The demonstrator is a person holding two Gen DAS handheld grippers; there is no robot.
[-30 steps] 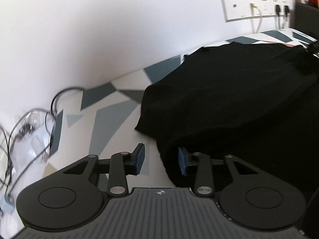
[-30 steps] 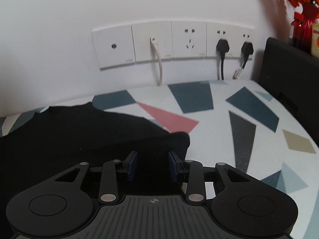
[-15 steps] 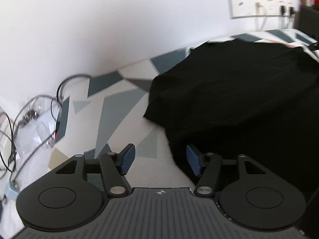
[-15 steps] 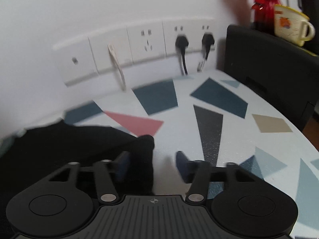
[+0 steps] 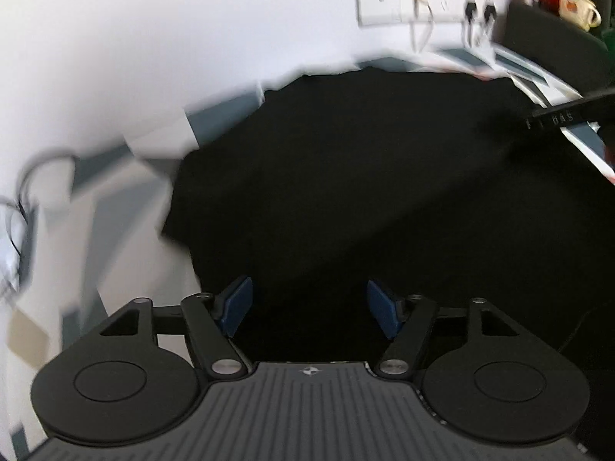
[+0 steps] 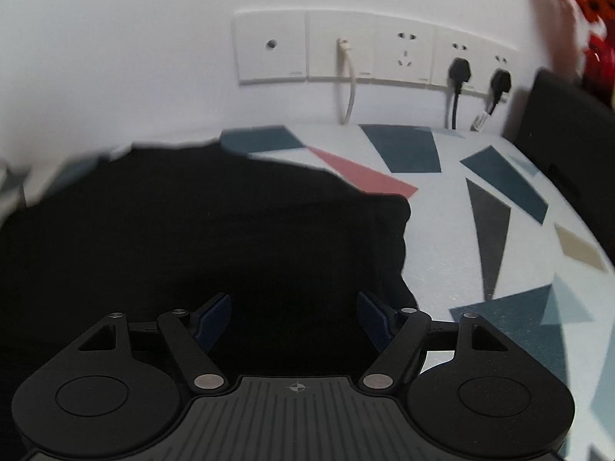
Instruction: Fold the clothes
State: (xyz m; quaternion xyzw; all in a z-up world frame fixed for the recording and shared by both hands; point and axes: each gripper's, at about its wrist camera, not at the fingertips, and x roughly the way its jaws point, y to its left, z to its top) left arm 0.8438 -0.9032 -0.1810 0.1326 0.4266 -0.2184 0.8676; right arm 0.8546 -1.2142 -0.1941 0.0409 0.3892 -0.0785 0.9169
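A black garment (image 5: 365, 176) lies spread on the patterned tabletop (image 5: 115, 199), its left edge folded in. It also fills the left and middle of the right wrist view (image 6: 215, 230), ending in a rounded edge at the right. My left gripper (image 5: 309, 309) is open and empty, its blue pads above the garment's near left part. My right gripper (image 6: 294, 320) is open and empty above the garment's near right part. The right gripper's body shows at the far right of the left wrist view (image 5: 569, 115).
A white wall with a socket strip (image 6: 369, 53) and plugged cables (image 6: 459, 77) stands behind the table (image 6: 499, 230). A black box (image 6: 569, 123) stands at the right edge, with a mug (image 5: 576, 4) and red decor on it. Loose wires (image 5: 15, 207) lie at the far left.
Both grippers opened wide and let go of the garment. The left one moved right over the cloth; the right one moved left over it.
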